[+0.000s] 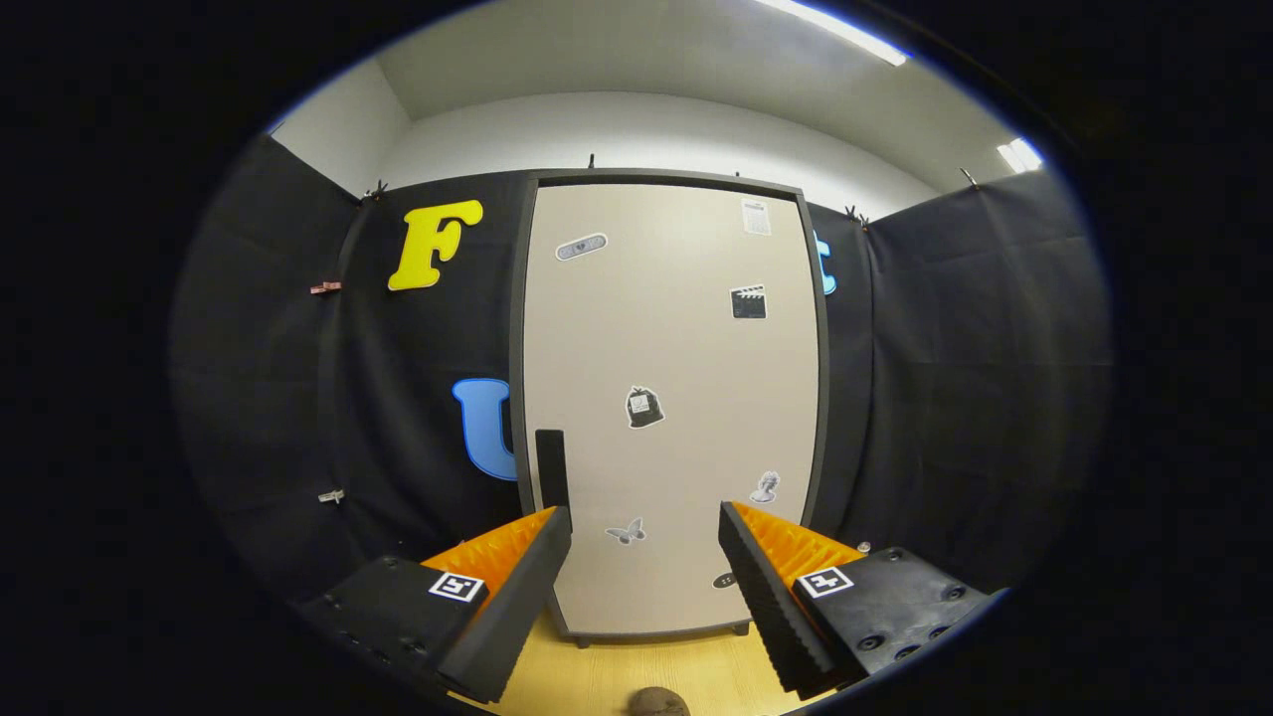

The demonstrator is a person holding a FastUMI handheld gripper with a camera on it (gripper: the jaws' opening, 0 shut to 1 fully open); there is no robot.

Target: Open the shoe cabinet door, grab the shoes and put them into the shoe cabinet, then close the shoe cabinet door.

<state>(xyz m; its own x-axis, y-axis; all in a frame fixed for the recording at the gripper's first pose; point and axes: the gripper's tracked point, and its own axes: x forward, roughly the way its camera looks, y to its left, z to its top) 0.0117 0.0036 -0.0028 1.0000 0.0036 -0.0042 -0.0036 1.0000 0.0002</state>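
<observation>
The tongs [644, 577] stand wide apart with nothing between them, their wedge-shaped fingers [517, 587] ribbed along the inner faces. Beyond them rises the shoe cabinet [671, 398], a tall upright box with a dark frame and a smooth, matte, pale door [686, 338], closed flush and dotted with small flat stickers [644, 407]. A slim dark vertical handle [551, 465] sits at the door's left edge, just above the left finger. The cabinet stands on short feet on a light wood-grain floor [636, 666]. A rounded brownish object [656, 702], partly visible, lies on the floor below the fingers.
</observation>
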